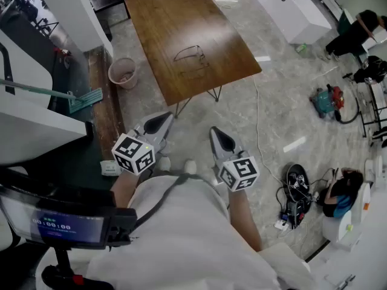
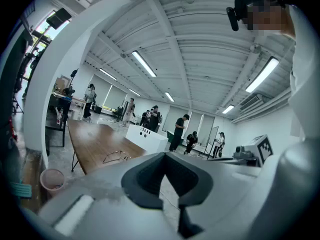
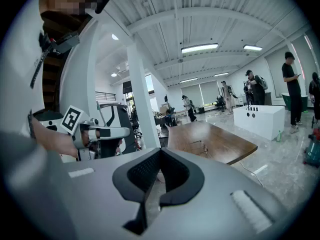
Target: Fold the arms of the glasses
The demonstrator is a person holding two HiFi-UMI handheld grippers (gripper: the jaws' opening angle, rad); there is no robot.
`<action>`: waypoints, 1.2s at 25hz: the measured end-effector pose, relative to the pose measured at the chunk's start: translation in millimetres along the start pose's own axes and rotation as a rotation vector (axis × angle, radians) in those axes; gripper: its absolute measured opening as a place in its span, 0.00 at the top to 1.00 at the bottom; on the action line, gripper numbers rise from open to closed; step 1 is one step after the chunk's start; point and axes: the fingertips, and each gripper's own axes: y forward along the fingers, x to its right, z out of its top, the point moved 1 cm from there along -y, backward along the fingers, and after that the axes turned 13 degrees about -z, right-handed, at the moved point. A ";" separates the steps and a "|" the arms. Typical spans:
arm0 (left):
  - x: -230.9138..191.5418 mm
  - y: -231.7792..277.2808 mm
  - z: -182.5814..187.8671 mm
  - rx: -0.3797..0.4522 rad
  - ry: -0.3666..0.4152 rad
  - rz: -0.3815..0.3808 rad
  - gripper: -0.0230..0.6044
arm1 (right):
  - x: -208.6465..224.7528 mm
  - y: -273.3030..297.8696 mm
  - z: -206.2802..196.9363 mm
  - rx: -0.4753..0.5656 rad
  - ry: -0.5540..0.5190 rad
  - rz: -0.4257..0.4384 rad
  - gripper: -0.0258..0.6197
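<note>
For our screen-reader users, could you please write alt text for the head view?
A person holds the left gripper and right gripper, both shut and empty, short of a wooden table on which a pair of glasses lies.

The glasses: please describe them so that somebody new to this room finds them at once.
Find the brown wooden table on the grey floor, with a pink bucket beside it. The glasses lie near the middle of its top. They are a thin dark wire frame, arms apparently unfolded, and the only thing on that table.
</note>
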 end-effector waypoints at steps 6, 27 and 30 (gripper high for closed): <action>-0.7 0.7 -2.5 -0.002 0.000 0.007 0.96 | 2.5 -0.4 -2.6 -0.005 0.030 0.004 0.95; -42.6 -15.9 2.1 -0.017 -0.012 -0.077 0.96 | -24.8 34.1 -4.2 0.001 0.055 -0.032 0.95; -66.1 -28.9 2.3 -0.021 -0.032 -0.095 0.96 | -44.4 56.2 -9.4 -0.023 0.008 -0.045 0.95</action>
